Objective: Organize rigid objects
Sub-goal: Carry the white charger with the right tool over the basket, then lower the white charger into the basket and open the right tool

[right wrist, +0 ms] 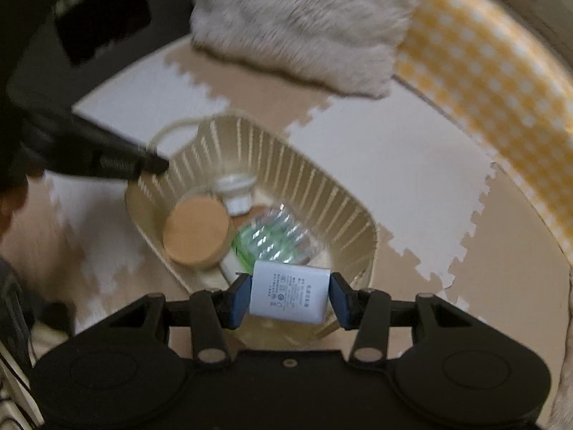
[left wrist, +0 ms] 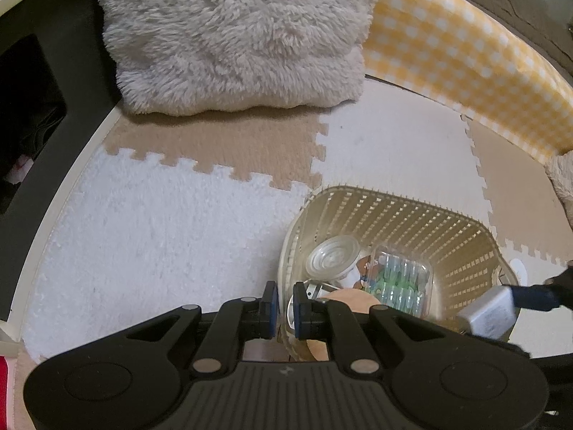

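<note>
1. Flooring consists of interlocking white and tan foam puzzle mat tiles point(left wrist: 222, 165), which fill the middle of both views.
2. A white rectangular power adapter with printed grey text point(right wrist: 289, 294) sits at lower centre of the right wrist view, clamped between the blue pads of the right gripper point(right wrist: 289, 297); both pads press on its side faces. In the left wrist view the same adapter point(left wrist: 489, 313) appears at the right edge.
3. The adapter hangs above the near rim of a cream slatted plastic basket point(right wrist: 322, 193), not resting on anything.
4. Basket contents, right wrist view: a round tan cork-like disc point(right wrist: 197, 231) at the left, a white ribbed plastic part point(right wrist: 236, 190) behind it, and a clear plastic box with green contents point(right wrist: 277, 236) at the centre, directly beyond the adapter.
5. The left gripper point(left wrist: 285, 295) stands at lower centre of the left wrist view. Its fingers are closed on the left wall of the basket point(left wrist: 447, 229), one pad outside and one inside.
6. In the right wrist view the left gripper shows as a blurred black shape point(right wrist: 107, 157) at the basket's left rim.
7. A grey shaggy cushion point(left wrist: 236, 32) lies at the upper centre of the frame.
8. A yellow-and-white checked fabric point(left wrist: 465, 57) runs along the upper right.
9. Dark furniture point(left wrist: 32, 82) occupies the upper left.
</note>
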